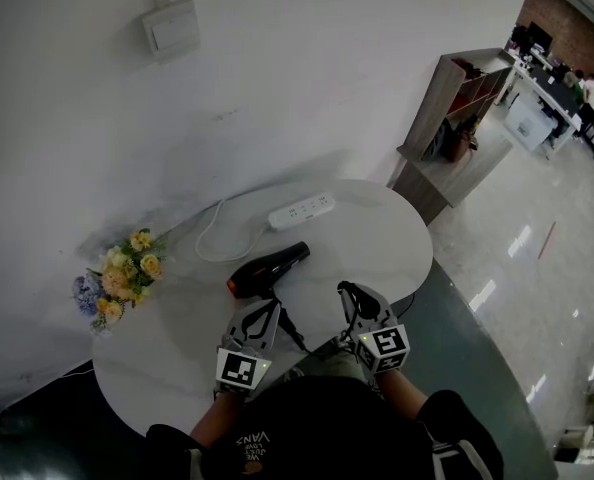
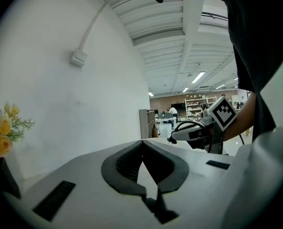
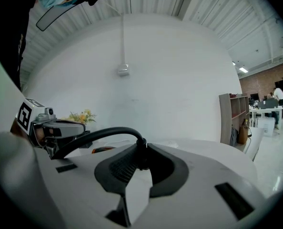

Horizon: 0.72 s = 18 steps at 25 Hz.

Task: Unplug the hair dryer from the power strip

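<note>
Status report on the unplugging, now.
Left gripper shut, empty. Right gripper shut on black plug, well away from power strip. Hair dryer lying flat. Nothing in the way.

White moulded shells on left tool (image 1: 267, 306) and right tool (image 1: 349, 290), with dark grey ribbed pads (image 2: 125, 163) inside. Shallow black rectangular slots (image 2: 54, 200) set into each shell. Cube (image 1: 242, 368) of black-and-white square markers behind each. Black top (image 1: 317, 418) with white lettering at collar; black sleeve (image 1: 462, 448) striped white.
</note>
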Each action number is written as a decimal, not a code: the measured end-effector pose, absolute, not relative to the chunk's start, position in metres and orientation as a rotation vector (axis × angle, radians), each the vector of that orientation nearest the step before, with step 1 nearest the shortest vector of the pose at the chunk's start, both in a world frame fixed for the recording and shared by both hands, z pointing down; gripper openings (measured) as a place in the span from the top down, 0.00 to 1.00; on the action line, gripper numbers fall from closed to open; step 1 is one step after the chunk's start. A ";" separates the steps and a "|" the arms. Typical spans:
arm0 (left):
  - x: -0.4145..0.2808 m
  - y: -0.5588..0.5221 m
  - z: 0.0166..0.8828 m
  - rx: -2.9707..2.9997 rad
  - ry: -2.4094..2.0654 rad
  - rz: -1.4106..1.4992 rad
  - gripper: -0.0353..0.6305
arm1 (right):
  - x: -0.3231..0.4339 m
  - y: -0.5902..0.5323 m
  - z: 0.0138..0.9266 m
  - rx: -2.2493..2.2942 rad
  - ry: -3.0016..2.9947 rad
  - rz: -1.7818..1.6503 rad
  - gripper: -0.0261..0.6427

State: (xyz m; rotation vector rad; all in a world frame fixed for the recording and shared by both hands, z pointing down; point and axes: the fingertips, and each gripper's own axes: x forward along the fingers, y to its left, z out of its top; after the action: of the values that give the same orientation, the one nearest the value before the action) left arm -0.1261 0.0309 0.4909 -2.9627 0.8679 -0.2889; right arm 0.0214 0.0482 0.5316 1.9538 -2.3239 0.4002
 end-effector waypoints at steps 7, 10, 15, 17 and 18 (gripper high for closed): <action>-0.129 0.034 0.490 -2.965 0.869 -0.270 0.92 | 0.017 0.049 0.530 1.954 -2.330 0.399 0.86; -0.130 0.035 0.490 -2.968 0.874 -0.260 0.92 | 0.017 0.049 0.528 1.958 -2.332 0.395 0.85; -0.129 0.037 0.493 -2.965 0.877 -0.269 0.92 | 0.020 0.049 0.531 1.963 -2.322 0.390 0.86; -0.129 0.037 0.495 -2.965 0.880 -0.275 0.92 | 0.020 0.049 0.531 1.968 -2.319 0.395 0.86; -0.129 0.037 0.495 -2.965 0.883 -0.273 0.92 | 0.020 0.049 0.531 1.969 -2.319 0.395 0.85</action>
State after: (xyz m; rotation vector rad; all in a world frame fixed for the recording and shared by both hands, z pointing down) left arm -0.1292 0.0369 0.4947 -2.9653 0.8825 -0.2735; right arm 0.0197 0.0487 0.5312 1.9692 -2.3191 0.3949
